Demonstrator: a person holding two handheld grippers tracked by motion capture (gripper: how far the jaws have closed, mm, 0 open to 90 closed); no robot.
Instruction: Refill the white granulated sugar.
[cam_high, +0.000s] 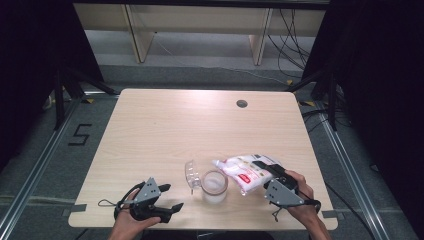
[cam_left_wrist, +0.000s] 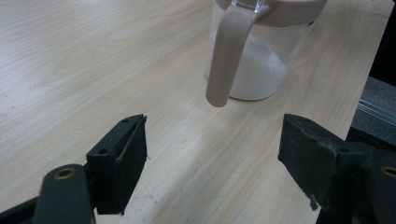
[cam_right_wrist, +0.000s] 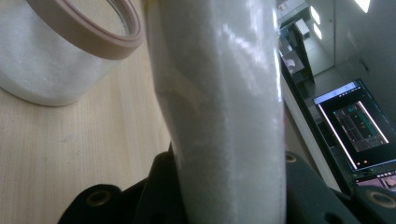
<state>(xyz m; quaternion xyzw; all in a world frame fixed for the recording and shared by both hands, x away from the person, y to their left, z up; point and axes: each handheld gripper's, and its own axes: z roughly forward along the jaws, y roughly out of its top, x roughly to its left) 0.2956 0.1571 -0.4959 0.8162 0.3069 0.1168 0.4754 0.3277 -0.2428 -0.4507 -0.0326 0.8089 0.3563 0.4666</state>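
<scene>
Right gripper view: right tool (cam_high: 260, 169) is clamped on 1 white bag (cam_high: 243, 171), tilted over 1 jar (cam_high: 214, 186) on the table (cam_high: 165, 125); pouring looks underway, and next comes more tilt, I'd judge. Left tool (cam_high: 169, 197) gapes wide, holding nothing, beside the jar's hinged lid (cam_high: 191, 174).

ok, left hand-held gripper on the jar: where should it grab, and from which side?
Probably the jar's clear wall below the tan rim, approached level from the left hand-held gripper's side. Its jaws stand open facing the jar. The tan strap hangs on that face, so grip beside it. The bag is tilted over the mouth, so avoid coming from above.
</scene>
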